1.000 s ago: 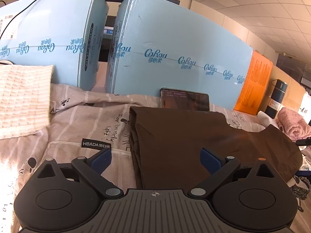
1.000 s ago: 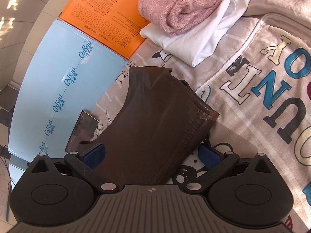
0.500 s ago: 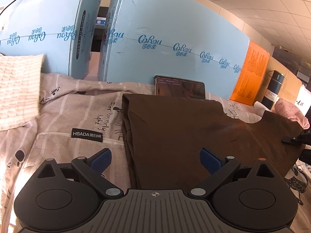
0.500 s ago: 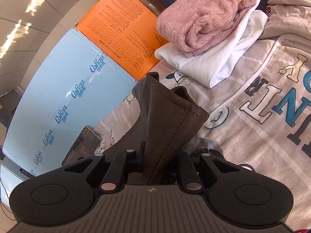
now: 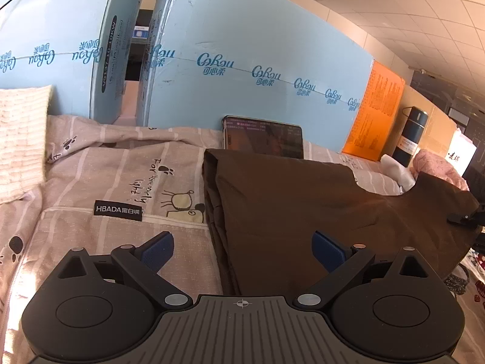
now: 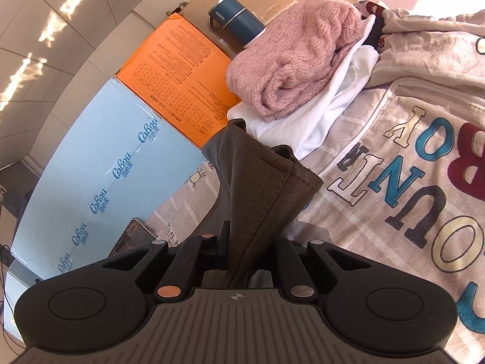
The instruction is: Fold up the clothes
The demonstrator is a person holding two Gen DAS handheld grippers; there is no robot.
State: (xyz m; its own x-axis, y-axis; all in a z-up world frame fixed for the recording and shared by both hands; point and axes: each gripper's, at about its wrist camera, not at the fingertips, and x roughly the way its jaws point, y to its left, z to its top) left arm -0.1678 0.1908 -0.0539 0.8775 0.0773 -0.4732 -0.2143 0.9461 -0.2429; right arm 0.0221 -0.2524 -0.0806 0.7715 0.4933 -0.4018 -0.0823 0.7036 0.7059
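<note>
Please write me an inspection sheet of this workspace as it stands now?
Surface: printed bedsheet, wrinkled.
Job's things: brown garment partly folded; one end lifted.
Clutter: pink sweater on white garment; phone; flask.
Grippers: left gripper jaws open over garment edge; right gripper jaws shut on garment.
Cables: nothing seen.
Surroundings: blue cartons, orange box.
</note>
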